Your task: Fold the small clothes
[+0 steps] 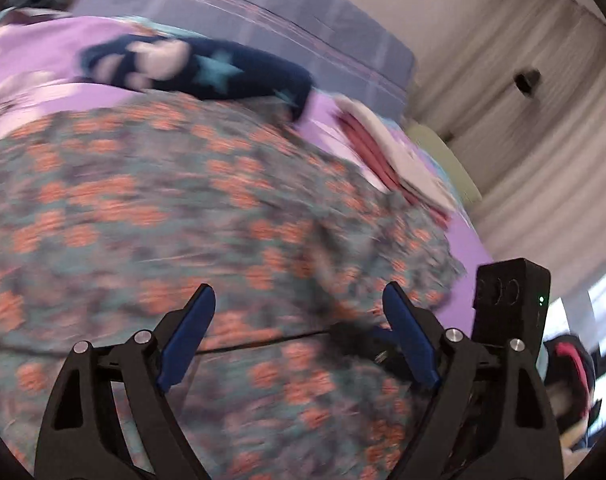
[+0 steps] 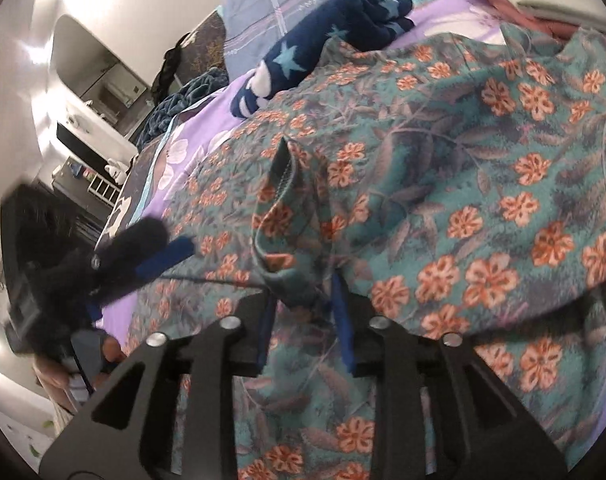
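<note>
Left wrist view: low over the floral garment [image 1: 183,208], facing across the bed [image 1: 55,40] toward a curtain [image 1: 543,140]; blurred. Right wrist view: close against the same garment [image 2: 463,180], facing along the bed toward a far wall. Both share the garment, the star-print piece [image 1: 207,68] [image 2: 327,36] beyond it, and the folded stack [image 1: 383,152] [image 2: 543,0].

Home bedroom: bed [image 1: 469,240], curtains [image 1: 543,120], folded clothes [image 2: 543,4].

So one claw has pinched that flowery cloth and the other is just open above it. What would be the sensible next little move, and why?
Probably bring the open left gripper down to pinch a second spot on the floral garment. The right gripper is shut on a bunched fold of it, while the rest lies rumpled across the purple bedspread. A single grip likely cannot spread the cloth flat for folding.
</note>
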Available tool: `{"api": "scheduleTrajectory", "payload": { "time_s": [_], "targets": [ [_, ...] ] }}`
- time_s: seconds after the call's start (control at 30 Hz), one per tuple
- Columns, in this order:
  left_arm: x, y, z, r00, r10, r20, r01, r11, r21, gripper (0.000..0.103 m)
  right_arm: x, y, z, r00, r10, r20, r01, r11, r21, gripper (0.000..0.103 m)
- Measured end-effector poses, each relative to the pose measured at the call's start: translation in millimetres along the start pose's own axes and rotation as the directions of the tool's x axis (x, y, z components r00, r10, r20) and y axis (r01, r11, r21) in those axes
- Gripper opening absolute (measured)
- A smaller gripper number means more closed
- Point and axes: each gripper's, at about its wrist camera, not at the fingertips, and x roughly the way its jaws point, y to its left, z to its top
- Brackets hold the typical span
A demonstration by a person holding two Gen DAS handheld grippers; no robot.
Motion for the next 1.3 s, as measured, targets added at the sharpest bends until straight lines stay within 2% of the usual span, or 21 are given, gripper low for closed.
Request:
{"api": "scheduleTrajectory", "payload": {
  "time_s": [0.17, 0.2, 0.23, 0.3, 0.37, 0.47, 0.6, 0.7, 0.83, 0.97, 1.1, 1.2, 1.3],
  "targets": [
    [56.3, -16.0, 9.6, 0.993, -0.015, -0.115, 0.015, 1.0, -0.003, 0.084, -1.2, 1.6, -7.7, 1.0, -0.007, 0.018, 0.008, 0.999, -0.032, 0.034],
    [63.7, -18.1, 9.0, 0.992, -0.014, -0.123, 0.014, 1.0, -0.002, 0.069, -1.4, 0.6, -7.9, 1.0, -0.003, 0.02, 0.004, 1.0, -0.031, 0.034],
    [73.1, -21.9, 10.5, 0.99, -0.019, -0.137, 0.02, 1.0, 0.009, 0.04, -0.4, -0.4, -7.6, 1.0, 0.0, 0.02, 0.001, 1.0, -0.028, 0.034],
    [84.4, -25.4, 9.9, 0.985, -0.014, -0.172, 0.016, 1.0, 0.01, 0.003, 0.4, -2.4, -6.8, 1.0, 0.01, 0.02, -0.01, 1.0, -0.018, 0.034],
    [85.7, -31.6, 12.7, 0.986, 0.012, -0.163, -0.008, 1.0, 0.03, 0.003, -5.8, -1.6, -7.2, 1.0, -0.003, 0.02, 0.004, 1.0, -0.023, 0.035],
    [70.4, -46.5, 22.0, 0.994, 0.038, -0.104, -0.028, 0.995, 0.095, 0.003, -25.4, -3.7, -8.5, 0.997, -0.026, 0.067, 0.028, 0.999, -0.03, 0.047],
    [39.8, -62.8, 45.3, 1.0, -0.006, -0.026, 0.009, 0.992, 0.124, 0.003, -49.3, -25.0, -5.8, 0.992, -0.036, 0.123, 0.034, 0.999, 0.019, 0.048],
    [17.5, -78.5, 60.5, 0.999, -0.016, 0.03, 0.01, 0.986, 0.166, 0.003, -54.4, -33.0, -3.3, 0.991, -0.03, 0.133, 0.023, 0.998, 0.05, 0.048],
    [-13.8, -91.3, 77.0, 0.993, 0.004, 0.116, -0.028, 0.977, 0.213, 0.003, -54.6, -18.7, -4.9, 0.992, -0.009, 0.13, 0.012, 1.0, -0.027, 0.052],
    [-36.0, -87.1, 82.4, 0.987, 0.032, 0.159, -0.067, 0.973, 0.22, 0.003, -48.3, -10.3, -8.0, 0.995, 0.006, 0.103, 0.001, 0.997, -0.072, 0.053],
    [-57.8, -66.4, 79.7, 0.981, 0.084, 0.173, -0.116, 0.975, 0.188, 0.003, -44.1, -21.7, -2.8, 0.993, -0.04, 0.111, 0.042, 0.999, -0.015, 0.053],
    [-86.4, -45.0, 79.2, 0.966, 0.139, 0.219, -0.175, 0.972, 0.155, 0.003, -42.1, -35.5, 1.3, 0.991, -0.056, 0.118, 0.051, 0.997, 0.052, 0.05],
    [-116.4, -23.3, 75.3, 0.924, 0.255, 0.286, -0.299, 0.946, 0.122, 0.003, -37.3, -37.3, -1.4, 0.99, -0.077, 0.116, 0.072, 0.996, 0.052, 0.05]
  ]
}}
